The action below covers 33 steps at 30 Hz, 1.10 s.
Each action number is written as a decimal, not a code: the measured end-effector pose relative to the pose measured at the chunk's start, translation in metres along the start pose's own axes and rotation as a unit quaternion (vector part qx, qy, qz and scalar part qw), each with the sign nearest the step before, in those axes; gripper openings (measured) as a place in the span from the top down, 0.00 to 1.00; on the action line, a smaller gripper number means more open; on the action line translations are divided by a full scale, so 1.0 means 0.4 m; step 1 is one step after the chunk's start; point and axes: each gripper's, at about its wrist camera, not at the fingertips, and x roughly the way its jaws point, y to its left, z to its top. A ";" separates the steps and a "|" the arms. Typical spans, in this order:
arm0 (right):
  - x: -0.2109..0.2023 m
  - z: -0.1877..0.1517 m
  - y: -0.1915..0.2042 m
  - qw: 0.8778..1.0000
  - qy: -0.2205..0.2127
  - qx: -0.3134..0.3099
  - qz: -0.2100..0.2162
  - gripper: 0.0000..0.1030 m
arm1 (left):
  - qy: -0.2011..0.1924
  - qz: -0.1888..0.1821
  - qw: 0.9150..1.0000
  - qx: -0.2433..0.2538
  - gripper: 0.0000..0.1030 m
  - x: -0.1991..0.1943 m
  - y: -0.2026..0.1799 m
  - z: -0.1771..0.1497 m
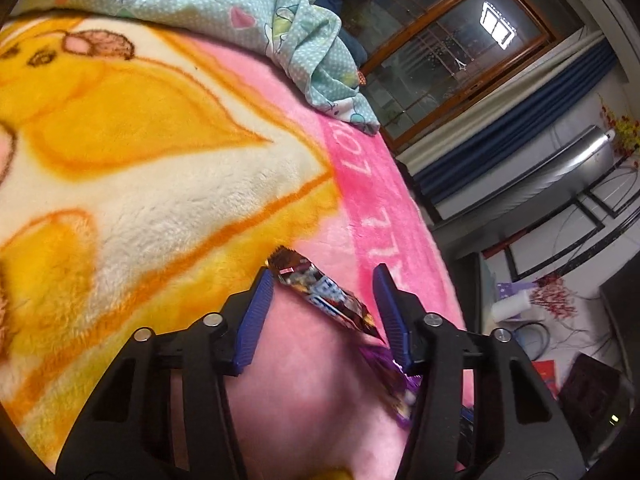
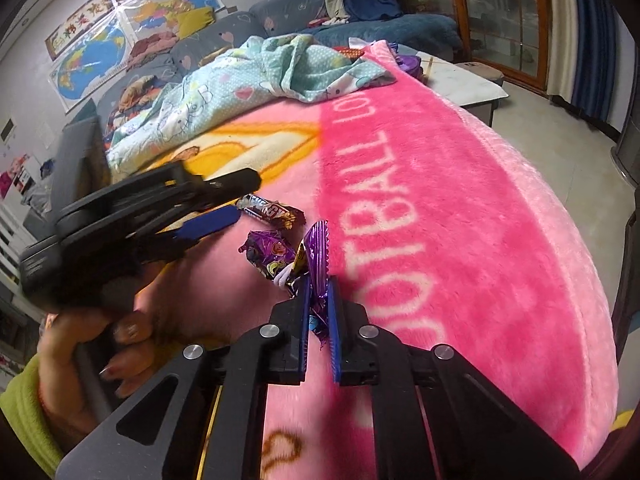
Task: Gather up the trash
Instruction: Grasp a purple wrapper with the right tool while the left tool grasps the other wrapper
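In the left wrist view a brown-and-blue candy bar wrapper [image 1: 324, 296] lies slantwise on the pink blanket between the blue pads of my left gripper [image 1: 323, 280]. The jaws stand apart, and the wrapper's ends reach close to both pads without being squeezed. A purple wrapper [image 1: 386, 376] lies under the right finger. In the right wrist view my right gripper [image 2: 319, 284] is shut on a purple foil wrapper [image 2: 318, 240], which sticks up out of the pads. A second crumpled purple wrapper [image 2: 266, 252] lies just left of it. The left gripper [image 2: 246, 196] reaches to the candy bar wrapper [image 2: 272, 212].
A plush pink and yellow blanket [image 2: 460, 220] covers the bed. A teal cartoon quilt [image 2: 248, 76] is bunched at its far side. A hand in a yellow-green sleeve [image 2: 24, 412] holds the left gripper. A low white-topped table [image 2: 464, 84] and bare floor lie beyond the bed's right edge.
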 end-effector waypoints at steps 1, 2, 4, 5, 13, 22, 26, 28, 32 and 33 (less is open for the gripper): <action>-0.004 -0.004 -0.002 1.000 -0.001 0.002 0.001 0.92 | 0.001 0.003 1.000 0.001 0.65 0.007 0.000 0.001; -0.011 -0.010 -0.002 1.000 -0.002 0.004 0.003 0.92 | 0.002 0.007 1.000 0.004 0.67 0.014 -0.002 0.001; -0.020 -0.024 -0.001 1.000 0.000 0.005 0.008 0.92 | 0.002 0.019 1.000 0.011 0.73 0.022 -0.004 0.003; -0.027 -0.032 0.000 1.000 0.000 0.004 0.006 0.92 | 0.002 0.022 1.000 0.014 0.76 0.023 -0.004 0.003; -0.070 -0.057 0.011 1.000 -0.006 -0.004 0.001 0.92 | 0.000 0.008 0.999 0.039 0.85 -0.017 -0.014 -0.020; -0.146 -0.064 -0.019 0.999 -0.030 0.009 -0.015 0.92 | -0.035 -0.014 0.995 0.096 0.86 -0.133 -0.084 -0.072; -0.185 -0.067 -0.033 0.999 -0.042 0.017 -0.022 0.92 | -0.045 -0.023 0.992 0.119 0.86 -0.175 -0.119 -0.095; -0.203 -0.071 -0.039 0.998 -0.046 0.020 -0.023 0.92 | -0.050 -0.026 0.990 0.130 0.86 -0.192 -0.137 -0.107; -0.236 -0.078 -0.043 0.998 -0.055 0.022 -0.027 0.92 | -0.054 -0.031 0.987 0.149 0.86 -0.212 -0.164 -0.129; -0.241 -0.079 -0.043 0.998 -0.056 0.022 -0.028 0.92 | -0.055 -0.033 0.986 0.152 0.86 -0.217 -0.169 -0.133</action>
